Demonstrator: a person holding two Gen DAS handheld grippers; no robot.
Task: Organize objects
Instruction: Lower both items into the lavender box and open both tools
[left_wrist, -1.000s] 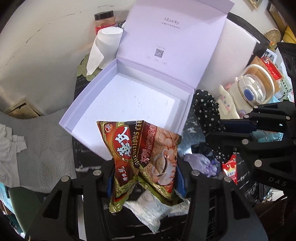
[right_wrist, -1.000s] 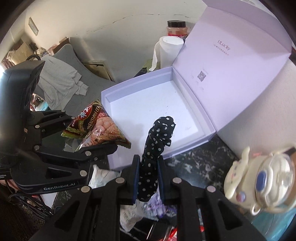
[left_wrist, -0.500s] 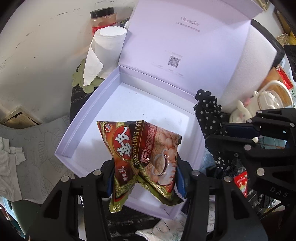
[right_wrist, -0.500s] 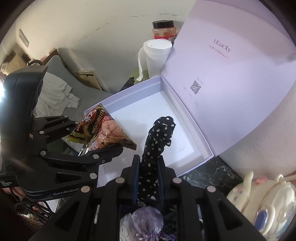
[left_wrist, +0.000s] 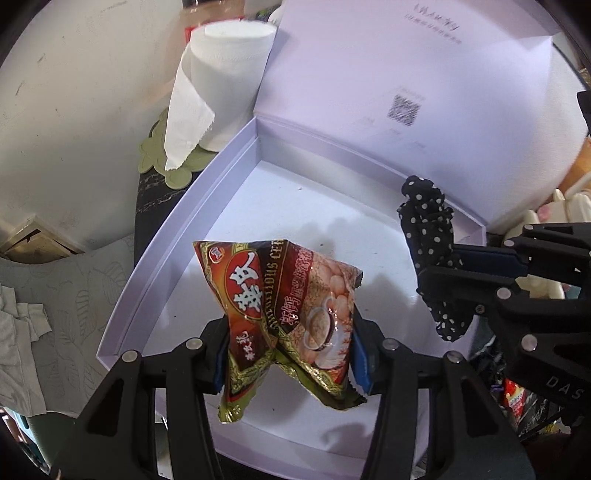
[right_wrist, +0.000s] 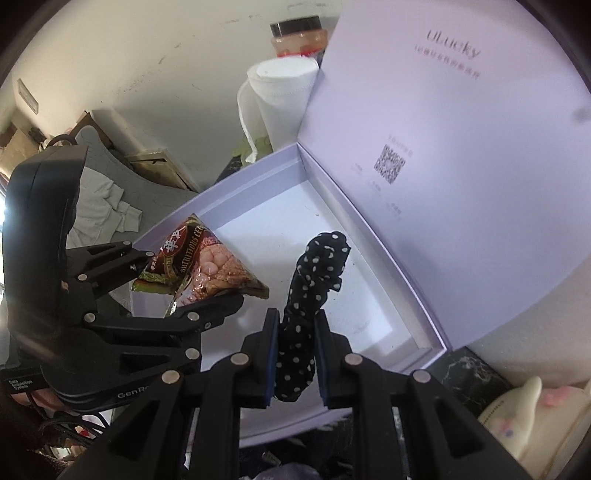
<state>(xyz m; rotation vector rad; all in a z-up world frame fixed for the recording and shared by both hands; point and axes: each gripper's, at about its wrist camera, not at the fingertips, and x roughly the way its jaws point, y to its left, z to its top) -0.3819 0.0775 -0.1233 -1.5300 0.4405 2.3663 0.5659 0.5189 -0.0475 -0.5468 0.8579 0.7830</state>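
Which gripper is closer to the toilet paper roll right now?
Left. The left gripper, holding the snack packet, is over the box's side nearest the toilet paper roll. The right gripper, holding the polka-dot scrunchie, is on the box's far side.

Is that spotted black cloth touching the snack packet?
Apart. The left wrist view shows bare box floor between the snack packet and the spotted cloth, each pinched in its own claw.

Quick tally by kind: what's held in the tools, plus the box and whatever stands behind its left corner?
Snack packet, held in left tool: 1
Polka-dot scrunchie, held in right tool: 1
Open lilac box: 1
Paper roll: 1
Jar: 1
Total: 5
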